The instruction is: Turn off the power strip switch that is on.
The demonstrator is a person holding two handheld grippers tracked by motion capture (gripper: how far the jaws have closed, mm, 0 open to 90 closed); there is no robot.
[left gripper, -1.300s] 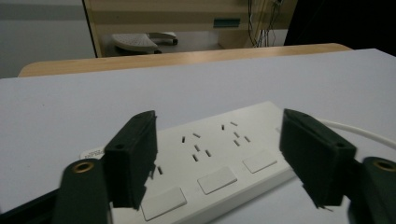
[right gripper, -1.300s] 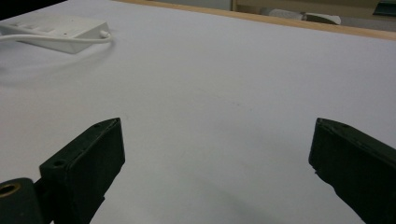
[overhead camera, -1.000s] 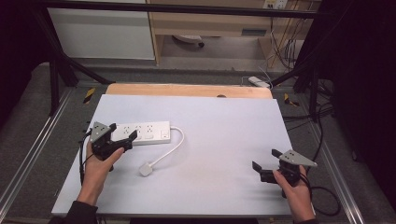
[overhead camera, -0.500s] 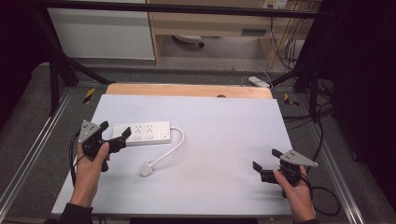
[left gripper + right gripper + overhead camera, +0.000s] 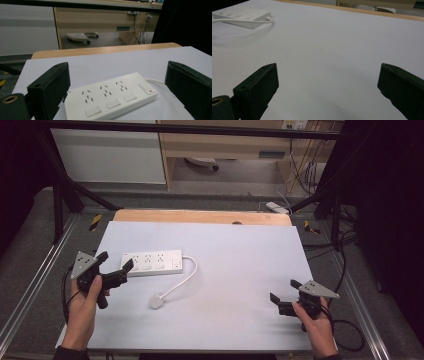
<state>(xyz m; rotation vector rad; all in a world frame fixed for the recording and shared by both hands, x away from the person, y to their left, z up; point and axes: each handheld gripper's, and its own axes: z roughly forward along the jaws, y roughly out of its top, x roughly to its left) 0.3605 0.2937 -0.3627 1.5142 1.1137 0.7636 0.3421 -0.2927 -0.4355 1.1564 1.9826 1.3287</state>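
I watch the black two-jaw left gripper point(image 5: 116, 266) draw back from the white three-socket plastic power strip point(image 5: 152, 262) toward the table's left edge over the past second; I judge this a release or a re-approach; its jaws stand wide apart, empty, framing the strip's near end; the right gripper point(image 5: 285, 295) stays parked, jaws apart, over the bare white tabletop point(image 5: 240, 255); the strip lies left of centre.

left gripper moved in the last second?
Yes. The left gripper has pulled back off the power strip, toward the table's left edge and the person; its jaws are open.
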